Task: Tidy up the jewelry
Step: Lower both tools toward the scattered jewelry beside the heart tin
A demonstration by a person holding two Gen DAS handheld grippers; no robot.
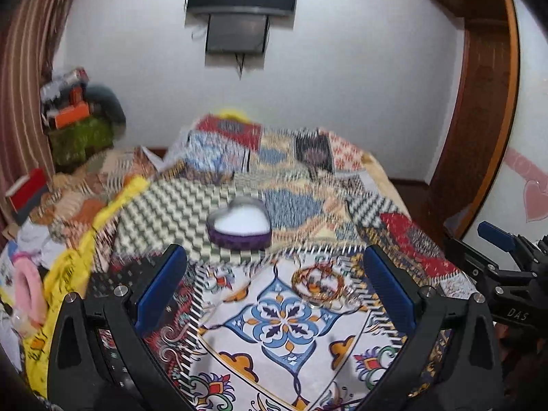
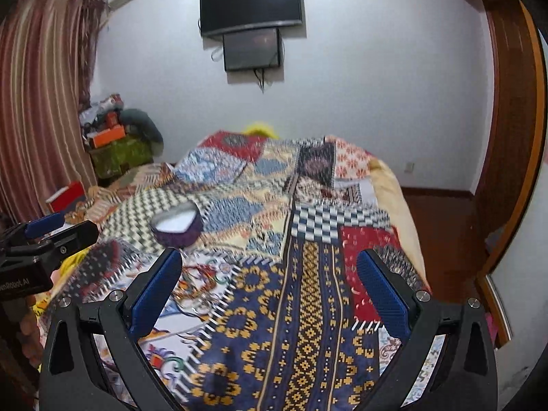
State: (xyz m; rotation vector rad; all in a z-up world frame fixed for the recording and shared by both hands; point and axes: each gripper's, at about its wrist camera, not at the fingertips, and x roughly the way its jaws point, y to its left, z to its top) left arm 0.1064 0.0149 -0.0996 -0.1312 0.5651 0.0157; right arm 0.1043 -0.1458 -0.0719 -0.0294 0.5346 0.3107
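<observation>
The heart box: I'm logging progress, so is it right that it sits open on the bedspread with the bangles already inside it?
Not quite. The heart box does sit open on the bedspread, but the bangles are not inside it: in the left wrist view they lie on the bedspread nearer the camera, between the open fingers of the left gripper. The box's white inside looks empty.
</observation>
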